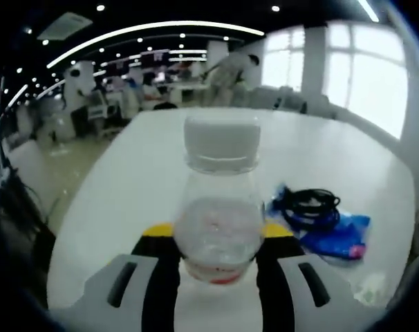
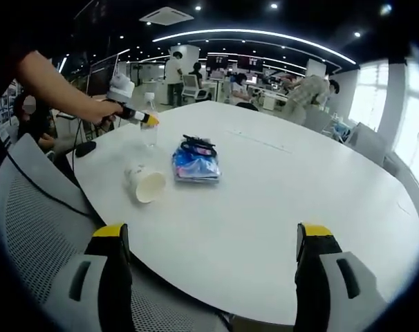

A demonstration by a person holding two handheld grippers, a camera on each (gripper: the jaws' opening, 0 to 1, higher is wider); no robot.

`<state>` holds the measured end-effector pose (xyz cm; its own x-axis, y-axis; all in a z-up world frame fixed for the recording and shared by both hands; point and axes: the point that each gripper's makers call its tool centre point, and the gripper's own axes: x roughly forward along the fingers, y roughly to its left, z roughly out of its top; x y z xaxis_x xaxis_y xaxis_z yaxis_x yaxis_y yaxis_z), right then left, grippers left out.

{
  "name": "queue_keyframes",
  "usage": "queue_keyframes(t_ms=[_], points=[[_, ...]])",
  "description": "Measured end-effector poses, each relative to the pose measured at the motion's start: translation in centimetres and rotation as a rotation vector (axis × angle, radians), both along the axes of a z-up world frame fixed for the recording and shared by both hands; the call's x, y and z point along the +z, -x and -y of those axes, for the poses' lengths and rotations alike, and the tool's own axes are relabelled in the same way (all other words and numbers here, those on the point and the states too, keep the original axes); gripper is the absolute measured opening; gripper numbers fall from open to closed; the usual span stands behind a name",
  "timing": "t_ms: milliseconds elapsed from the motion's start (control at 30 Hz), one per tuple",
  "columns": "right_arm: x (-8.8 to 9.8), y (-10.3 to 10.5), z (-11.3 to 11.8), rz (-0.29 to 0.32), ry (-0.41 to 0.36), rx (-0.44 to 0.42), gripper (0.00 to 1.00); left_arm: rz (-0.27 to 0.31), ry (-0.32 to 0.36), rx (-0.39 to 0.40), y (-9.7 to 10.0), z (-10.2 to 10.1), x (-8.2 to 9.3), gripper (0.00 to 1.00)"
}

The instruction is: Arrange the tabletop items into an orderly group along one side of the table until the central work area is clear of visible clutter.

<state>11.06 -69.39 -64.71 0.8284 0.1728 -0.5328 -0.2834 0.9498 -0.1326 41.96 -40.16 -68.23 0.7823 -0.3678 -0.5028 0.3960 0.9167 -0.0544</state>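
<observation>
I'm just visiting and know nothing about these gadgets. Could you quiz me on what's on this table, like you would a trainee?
1. True or false: the left gripper has its jaws around the clear plastic bottle with a white cap.
2. How does the white paper cup sit: A upright, B on its side?
3. What lies on the blue plastic packet?

Key: 1 true. 2 B. 3 a coiled black cable.

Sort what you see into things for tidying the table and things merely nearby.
For the job: clear bottle in the left claw, tipped paper cup, blue packet with black cable.

Merely nearby: mesh chair, distant desks.
</observation>
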Motion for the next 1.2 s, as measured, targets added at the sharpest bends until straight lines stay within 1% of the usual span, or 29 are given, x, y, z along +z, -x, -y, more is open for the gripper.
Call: queue_keyframes(t_ms=[33, 67, 100, 167, 200, 267, 333, 367, 467, 633, 667, 967, 1000, 1033, 1167, 1200], points=[[0.0, 0.0, 0.0, 0.000, 0.000, 0.000, 1.00, 0.000, 0.001, 0.006, 0.0, 0.0, 0.0, 0.40], [0.0, 0.0, 0.0, -0.001, 0.001, -0.001, 1.00, 0.013, 0.018, 0.033, -0.2, -0.1, 0.1, 0.40], [0.0, 0.0, 0.1, -0.001, 0.002, -0.002, 1.00, 0.016, 0.020, 0.073, -0.4, -0.5, 0.0, 0.40], [0.0, 0.0, 0.1, -0.001, 0.001, -0.004, 1.00, 0.019, 0.023, 0.112, -0.6, -0.8, 0.0, 0.40], [-0.1, 0.0, 0.1, -0.004, 0.000, -0.005, 1.00, 0.023, 0.019, 0.129, -0.7, -0.9, 0.0, 0.40], [-0.2, 0.0, 0.1, -0.007, 0.001, -0.003, 1.00, 0.043, -0.013, 0.151, -0.9, -1.2, 0.0, 0.40], [-0.1, 0.0, 0.1, -0.005, 0.007, -0.001, 1.00, 0.044, -0.023, 0.181, -1.1, -1.5, -0.2, 0.40], [-0.2, 0.0, 0.1, -0.007, 0.006, -0.002, 1.00, 0.050, -0.022, 0.205, -1.2, -1.8, -0.1, 0.41], [-0.2, -0.1, 0.1, -0.009, 0.006, -0.004, 1.00, 0.043, 0.016, 0.268, -1.5, -2.3, -0.2, 0.41], [-0.3, 0.0, 0.1, -0.012, 0.013, 0.000, 1.00, 0.046, 0.012, 0.314, -1.7, -2.8, -0.2, 0.41], [-0.3, 0.0, 0.1, -0.013, 0.014, -0.002, 1.00, 0.045, 0.022, 0.337, -1.7, -2.9, -0.2, 0.41], [-0.3, -0.1, 0.3, -0.008, 0.019, -0.009, 1.00, 0.047, -0.004, 0.350, -1.9, -2.3, -0.4, 0.41], [-0.3, -0.1, 0.3, -0.009, 0.020, -0.009, 1.00, 0.044, -0.004, 0.357, -2.0, -2.4, -0.4, 0.41], [-0.4, -0.1, 0.3, -0.010, 0.020, -0.009, 1.00, 0.036, 0.011, 0.364, -2.0, -2.3, -0.4, 0.41], [-0.4, -0.1, 0.3, -0.006, 0.020, -0.007, 1.00, 0.027, 0.007, 0.369, -1.9, -2.3, -0.5, 0.41], [-0.4, -0.1, 0.3, -0.008, 0.019, -0.009, 1.00, 0.022, 0.010, 0.381, -1.8, -2.3, -0.6, 0.41]])
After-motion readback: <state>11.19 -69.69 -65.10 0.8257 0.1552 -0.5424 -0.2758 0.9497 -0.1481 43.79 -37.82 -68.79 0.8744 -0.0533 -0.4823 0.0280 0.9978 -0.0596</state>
